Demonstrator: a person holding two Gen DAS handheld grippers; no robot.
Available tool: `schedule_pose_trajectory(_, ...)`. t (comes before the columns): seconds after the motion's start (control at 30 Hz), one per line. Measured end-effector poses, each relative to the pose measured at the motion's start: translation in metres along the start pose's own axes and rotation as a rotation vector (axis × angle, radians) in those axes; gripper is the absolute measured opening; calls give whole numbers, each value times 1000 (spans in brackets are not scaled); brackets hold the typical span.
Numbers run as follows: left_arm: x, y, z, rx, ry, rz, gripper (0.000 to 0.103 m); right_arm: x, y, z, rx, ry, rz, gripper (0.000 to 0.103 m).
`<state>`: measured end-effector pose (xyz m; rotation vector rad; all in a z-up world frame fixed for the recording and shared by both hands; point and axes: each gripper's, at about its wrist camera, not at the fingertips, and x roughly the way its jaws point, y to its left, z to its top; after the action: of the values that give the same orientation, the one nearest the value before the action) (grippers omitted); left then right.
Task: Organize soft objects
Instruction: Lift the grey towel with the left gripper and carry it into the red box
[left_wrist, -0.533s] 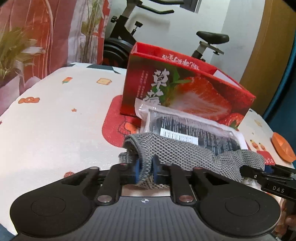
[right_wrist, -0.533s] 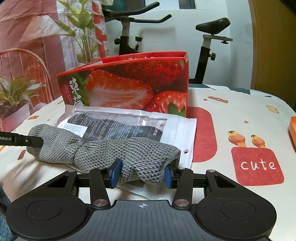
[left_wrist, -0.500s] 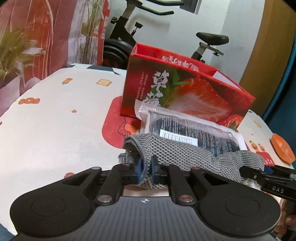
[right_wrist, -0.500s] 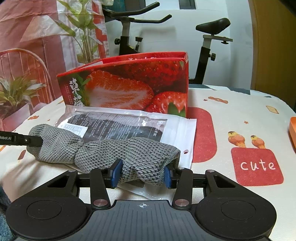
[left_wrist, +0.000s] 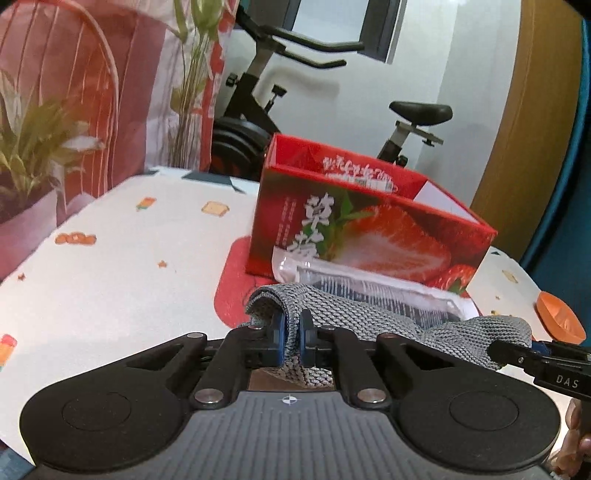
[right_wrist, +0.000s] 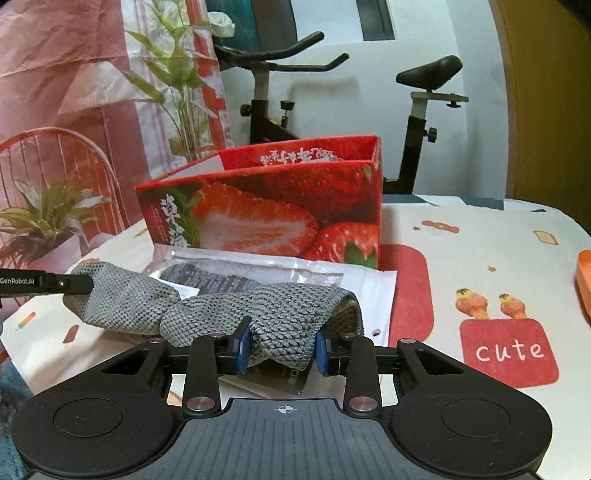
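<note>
Pinching the grey knit cloth (left_wrist: 343, 317) at both ends, my left gripper (left_wrist: 290, 338) and right gripper (right_wrist: 282, 341) stay clamped. Between my fingers it sags, soft and light. Edges grip best.

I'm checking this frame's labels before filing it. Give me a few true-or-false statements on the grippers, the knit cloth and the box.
1. The left gripper is clamped on one end of the grey knit cloth. True.
2. The right gripper is clear of the cloth. False: its fingers pinch the other end.
3. The strawberry box has an open top. True.
4. The cloth lies inside the box. False: it is in front, over the plastic packet.
</note>
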<state>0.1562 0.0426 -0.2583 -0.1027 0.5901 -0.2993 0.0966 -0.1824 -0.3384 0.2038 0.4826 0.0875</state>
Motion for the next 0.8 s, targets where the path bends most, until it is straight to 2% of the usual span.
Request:
schedule_pose_trajectory(0.33,-23,-8,26,18,-107,-8,8,-11,8,31,-35,-68,23,27)
schedule_pose_trajectory(0.6,-33,-15,65,25,-210,-31,8,-16,18,85,-109,-147,43,25)
schedule_pose_trajectory(0.8,-21,-26,100,51,-276,-44,8,-2,21,133,-150,-165,19,23)
